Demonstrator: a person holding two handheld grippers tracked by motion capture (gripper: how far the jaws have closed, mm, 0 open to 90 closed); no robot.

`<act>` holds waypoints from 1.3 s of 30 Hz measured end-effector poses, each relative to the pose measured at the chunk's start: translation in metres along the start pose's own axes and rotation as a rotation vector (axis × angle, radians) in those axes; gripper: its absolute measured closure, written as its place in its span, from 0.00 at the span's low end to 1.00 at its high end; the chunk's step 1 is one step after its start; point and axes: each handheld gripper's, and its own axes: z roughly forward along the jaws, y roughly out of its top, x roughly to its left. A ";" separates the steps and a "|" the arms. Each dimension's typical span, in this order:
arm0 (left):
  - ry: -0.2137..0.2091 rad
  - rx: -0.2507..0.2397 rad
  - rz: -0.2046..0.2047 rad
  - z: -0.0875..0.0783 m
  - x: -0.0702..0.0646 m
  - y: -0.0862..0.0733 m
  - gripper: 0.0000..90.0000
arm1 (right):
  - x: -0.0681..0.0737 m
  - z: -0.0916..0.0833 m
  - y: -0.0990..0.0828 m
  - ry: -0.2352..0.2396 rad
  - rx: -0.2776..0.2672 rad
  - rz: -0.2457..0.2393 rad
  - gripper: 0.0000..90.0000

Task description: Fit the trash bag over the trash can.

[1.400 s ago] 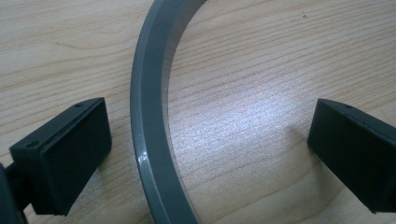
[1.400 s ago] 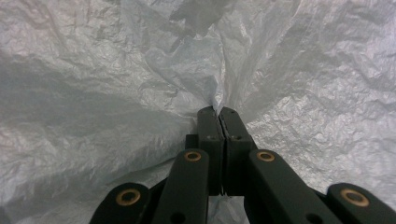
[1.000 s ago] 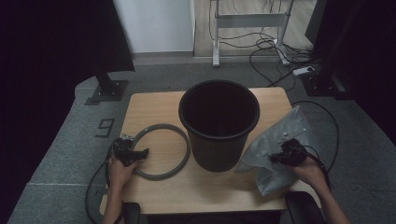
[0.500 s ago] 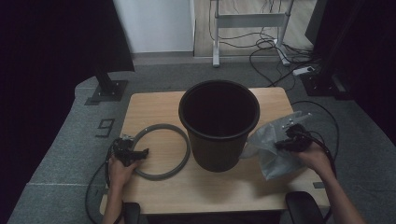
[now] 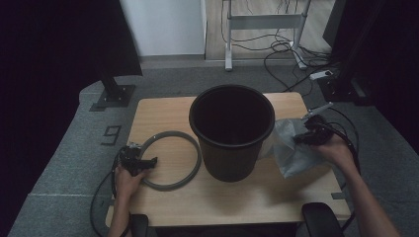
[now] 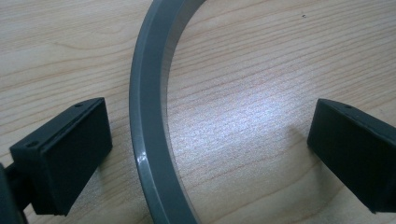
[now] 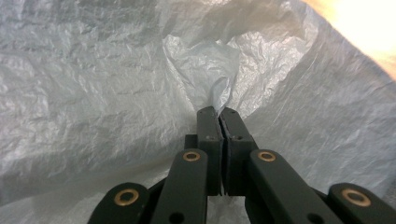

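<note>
Here the left gripper (image 5: 141, 163) sits at the near left part of the wooden table (image 5: 163, 111), low over the wood, with its jaws spread wide and nothing pinched. In the left gripper view the grey ring (image 6: 147, 116) runs up between the two black jaws, lying flat on the tabletop and much closer to the left-hand jaw than to the other; neither pad touches it. In the high view this gripper rests at the ring's (image 5: 170, 159) near-left rim, and most of the hoop lies just ahead of it and to its right.

Further right of that gripper, past the ring, stands the black bucket (image 5: 232, 131), upright in the middle of the table, its mouth open to the camera; the ring's far edge lies just beside its base.

On the other side of the bucket the right gripper (image 5: 304, 138) is raised off the table, held in the person's right hand (image 5: 336, 150). Its jaws are closed tight on a gathered fold of the translucent plastic bag (image 7: 205, 65); the right gripper view shows the crinkled film bunched right at the tips and spreading out ahead and to both sides. From above, the bag (image 5: 296, 155) hangs below and in front of this gripper, its left edge touching the bucket's wall, its lower part draped down toward the tabletop
</note>
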 end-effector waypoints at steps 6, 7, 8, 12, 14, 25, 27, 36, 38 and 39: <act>0.000 0.000 0.000 0.000 0.000 0.000 0.00 | 0.000 -0.010 0.016 -0.010 -0.013 -0.011 0.96; 0.000 0.000 0.000 0.000 0.000 0.000 0.00 | 0.000 -0.012 0.019 -0.014 -0.015 -0.016 0.96; 0.000 -0.001 -0.001 0.000 0.000 0.000 0.00 | 0.000 -0.014 0.021 -0.017 -0.017 -0.019 0.96; 0.000 -0.002 -0.002 0.000 0.000 0.000 0.00 | 0.002 -0.023 0.034 -0.022 -0.034 -0.034 0.96; 0.000 -0.002 -0.002 0.000 0.000 0.000 0.00 | 0.005 -0.026 0.040 -0.025 -0.037 -0.038 0.96; 0.000 -0.001 -0.002 0.000 0.000 0.000 0.00 | 0.010 -0.048 0.072 -0.011 -0.070 -0.055 0.97; 0.000 -0.002 -0.002 0.000 0.000 0.000 0.00 | 0.010 -0.051 0.077 -0.015 -0.074 -0.051 0.97; 0.000 -0.001 -0.002 0.000 0.000 0.000 0.00 | 0.013 -0.065 0.101 -0.008 -0.087 -0.051 0.97; 0.000 -0.001 -0.002 0.000 0.000 0.000 0.00 | 0.014 -0.066 0.104 -0.009 -0.087 -0.052 0.97; 0.000 -0.001 -0.002 0.000 0.000 0.000 0.00 | 0.015 -0.067 0.106 -0.009 -0.086 -0.056 0.97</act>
